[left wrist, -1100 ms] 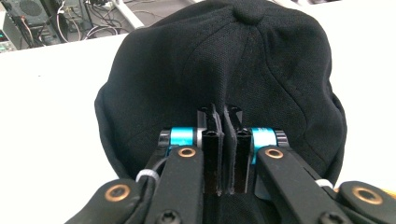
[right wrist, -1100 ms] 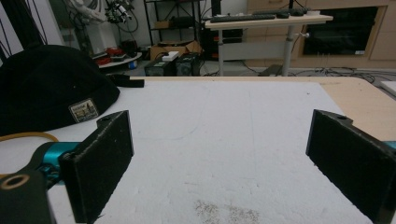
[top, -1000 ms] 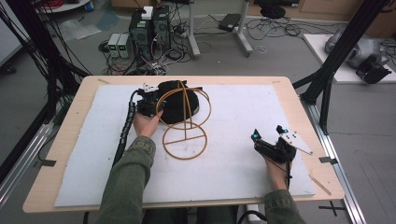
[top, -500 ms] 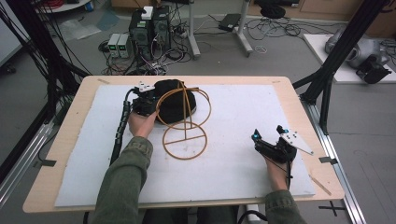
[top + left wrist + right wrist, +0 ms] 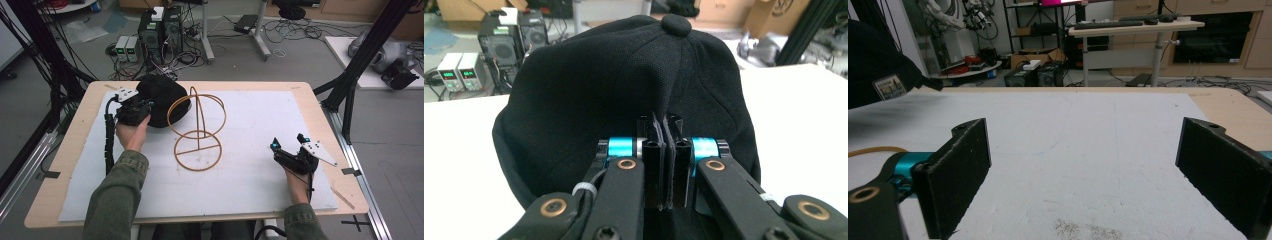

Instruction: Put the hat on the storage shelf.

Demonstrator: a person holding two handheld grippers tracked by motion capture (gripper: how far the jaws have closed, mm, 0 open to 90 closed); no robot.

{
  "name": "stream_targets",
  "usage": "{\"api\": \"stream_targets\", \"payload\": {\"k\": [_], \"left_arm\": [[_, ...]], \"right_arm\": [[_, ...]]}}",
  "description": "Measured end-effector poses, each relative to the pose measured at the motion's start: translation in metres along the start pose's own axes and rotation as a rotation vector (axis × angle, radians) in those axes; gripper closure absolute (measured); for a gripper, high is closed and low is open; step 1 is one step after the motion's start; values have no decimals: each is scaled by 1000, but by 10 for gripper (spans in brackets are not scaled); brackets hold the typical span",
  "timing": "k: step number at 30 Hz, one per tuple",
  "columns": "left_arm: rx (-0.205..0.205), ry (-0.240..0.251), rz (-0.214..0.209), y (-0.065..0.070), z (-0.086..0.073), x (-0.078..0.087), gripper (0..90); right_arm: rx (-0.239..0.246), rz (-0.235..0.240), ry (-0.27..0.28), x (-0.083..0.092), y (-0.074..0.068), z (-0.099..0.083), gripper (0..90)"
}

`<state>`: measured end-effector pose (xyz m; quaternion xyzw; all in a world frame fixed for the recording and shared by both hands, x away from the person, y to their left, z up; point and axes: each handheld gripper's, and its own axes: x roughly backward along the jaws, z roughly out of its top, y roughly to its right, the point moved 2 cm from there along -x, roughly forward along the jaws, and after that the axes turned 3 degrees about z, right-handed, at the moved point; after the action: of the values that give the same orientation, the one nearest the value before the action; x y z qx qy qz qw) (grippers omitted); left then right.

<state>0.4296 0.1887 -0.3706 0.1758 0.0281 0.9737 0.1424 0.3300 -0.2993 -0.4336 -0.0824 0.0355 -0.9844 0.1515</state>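
Observation:
A black cap (image 5: 162, 100) hangs over the table's far left, just left of a tan wire stand (image 5: 199, 132) made of two rings on a post. My left gripper (image 5: 145, 108) is shut on a fold of the cap's fabric; in the left gripper view the cloth (image 5: 624, 75) is pinched between the black jaws of that gripper (image 5: 663, 165). My right gripper (image 5: 288, 143) rests near the table's right front, open, and the right gripper view shows nothing between its pads (image 5: 1083, 170). That view also catches the cap (image 5: 878, 65) and a bit of the stand's wire (image 5: 873, 150) at far left.
A white sheet (image 5: 260, 125) covers most of the wooden table (image 5: 300, 87). Computer boxes (image 5: 160, 25) and cables lie on the floor beyond the far edge. Black frame struts (image 5: 350, 85) rise beside the right edge.
My left gripper has carried the cap leftward, off the wire stand's top ring, and it is now beside the stand. The right gripper has stayed put.

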Motion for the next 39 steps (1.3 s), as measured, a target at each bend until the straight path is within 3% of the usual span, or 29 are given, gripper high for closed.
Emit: {"api": "stream_targets", "payload": {"k": [6,12,24,28,31,32,35,39], "left_arm": [[16,56,-17,-3,-1,11,880],[7,125,-25,-2,4,21,880],[76,298,-73,4,19,39,880],[43,334,-97,12,27,44,880],[21,378,-91,20,34,49,879],[25,394,-93,21,35,51,880],[52,438,-123,24,45,57,880],[50,470,-156,28,54,63,880]], "right_arm": [[-4,-1,3,0,0,1,66],[4,0,3,0,0,1,66],[7,3,6,0,1,1,66],[5,5,7,0,0,1,66],[22,0,5,0,-1,2,66],[50,-1,7,0,-2,2,66],[54,4,6,0,-4,3,66],[55,5,7,0,-4,3,66]]}}
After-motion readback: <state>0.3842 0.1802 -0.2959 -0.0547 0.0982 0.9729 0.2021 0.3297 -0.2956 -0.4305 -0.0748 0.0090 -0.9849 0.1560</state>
